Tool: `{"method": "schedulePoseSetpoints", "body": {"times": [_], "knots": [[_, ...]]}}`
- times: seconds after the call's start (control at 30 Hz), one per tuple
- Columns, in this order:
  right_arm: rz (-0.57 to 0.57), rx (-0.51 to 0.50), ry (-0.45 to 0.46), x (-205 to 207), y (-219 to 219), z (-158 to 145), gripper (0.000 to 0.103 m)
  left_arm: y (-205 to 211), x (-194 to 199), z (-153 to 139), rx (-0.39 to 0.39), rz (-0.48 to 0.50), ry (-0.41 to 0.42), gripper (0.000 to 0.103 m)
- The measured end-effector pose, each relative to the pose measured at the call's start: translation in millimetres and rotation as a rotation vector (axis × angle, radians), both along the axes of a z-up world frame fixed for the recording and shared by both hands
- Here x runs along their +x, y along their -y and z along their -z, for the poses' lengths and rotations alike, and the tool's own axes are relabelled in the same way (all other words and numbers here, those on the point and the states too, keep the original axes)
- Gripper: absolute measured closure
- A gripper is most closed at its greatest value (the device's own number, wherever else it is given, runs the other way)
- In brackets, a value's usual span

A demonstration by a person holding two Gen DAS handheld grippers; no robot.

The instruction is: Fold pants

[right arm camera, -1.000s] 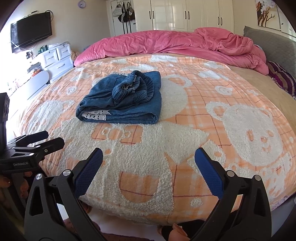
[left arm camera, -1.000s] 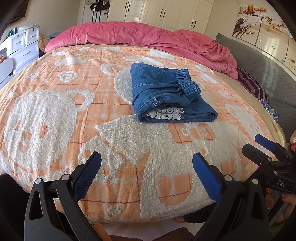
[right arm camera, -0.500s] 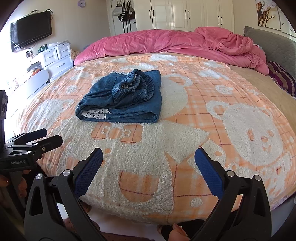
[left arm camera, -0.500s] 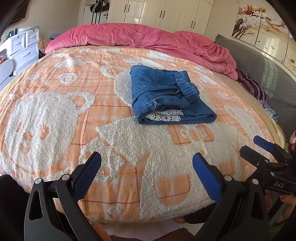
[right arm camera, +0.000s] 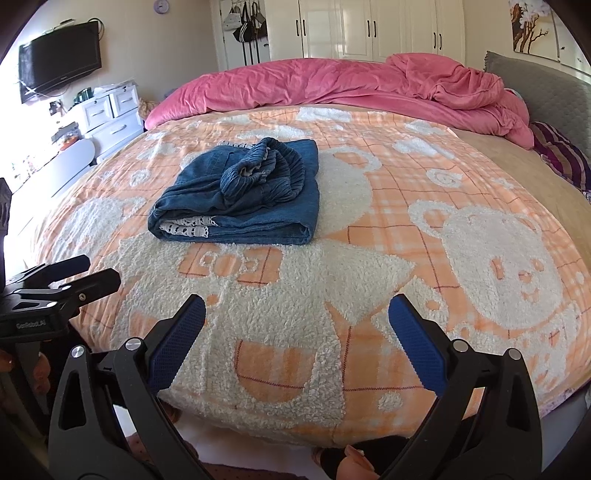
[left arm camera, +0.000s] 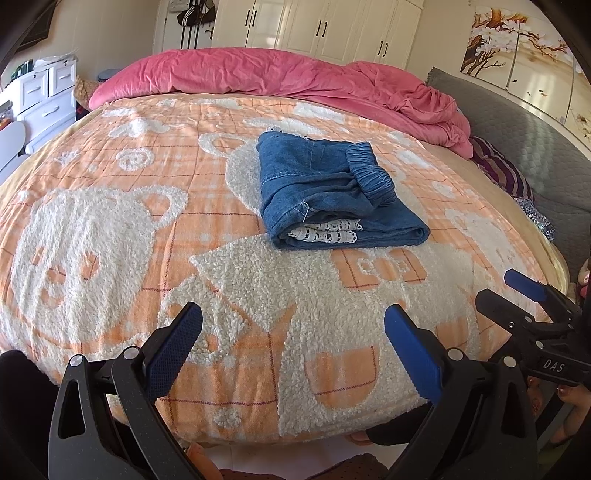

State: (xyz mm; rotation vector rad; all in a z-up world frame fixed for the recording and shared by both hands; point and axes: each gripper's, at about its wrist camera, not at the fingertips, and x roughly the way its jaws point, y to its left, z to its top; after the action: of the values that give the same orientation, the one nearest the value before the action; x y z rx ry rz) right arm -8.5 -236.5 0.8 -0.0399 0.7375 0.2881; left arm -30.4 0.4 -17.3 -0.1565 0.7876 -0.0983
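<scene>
On the round bed (left arm camera: 461, 192), approx. in the middle of the orange blanket (left arm camera: 110, 177) w/ white bear pattern, lie the pants (left arm camera: 332, 195), blue denim, folded into a compact stack. White lace trim (left arm camera: 325, 233) shows at the near edge between the layers, and the elastic waistband (left arm camera: 369, 171) sits bunched on top. From the right wrist view the same pants (right arm camera: 240, 199) are left of centre, w/ the waistband (right arm camera: 262, 173) crumpled on top.

Left gripper (left arm camera: 293, 336) is at the near edge of the bed, well apart from the pants; its blue-padded fingers (left arm camera: 173, 347) are spread wide and hold nothing. Right gripper (right arm camera: 295, 332) is also at the near edge, fingers (right arm camera: 413, 343) wide, nothing between them. Each gripper shows at the side of the other's view, the right one (left arm camera: 517, 295) at the right border, the left one (right arm camera: 74, 273) at the left border.

Behind the blanket a pink duvet (right arm camera: 351, 88) is piled along the far side. White wardrobe doors (right arm camera: 373, 29) stand at the back wall, a TV (right arm camera: 59, 70) hangs at the left wall above white drawers (right arm camera: 110, 114).
</scene>
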Motion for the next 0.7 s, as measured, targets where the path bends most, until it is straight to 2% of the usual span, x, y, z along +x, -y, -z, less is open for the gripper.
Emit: {"method": "schedulePoseSetpoints", "body": {"times": [0.7], "knots": [[0.002,-0.015,-0.010,-0.5,3.2,2.7,0.009,4.0,0.2,-2.2,0.031,-0.001,-0.009,0.004]]}}
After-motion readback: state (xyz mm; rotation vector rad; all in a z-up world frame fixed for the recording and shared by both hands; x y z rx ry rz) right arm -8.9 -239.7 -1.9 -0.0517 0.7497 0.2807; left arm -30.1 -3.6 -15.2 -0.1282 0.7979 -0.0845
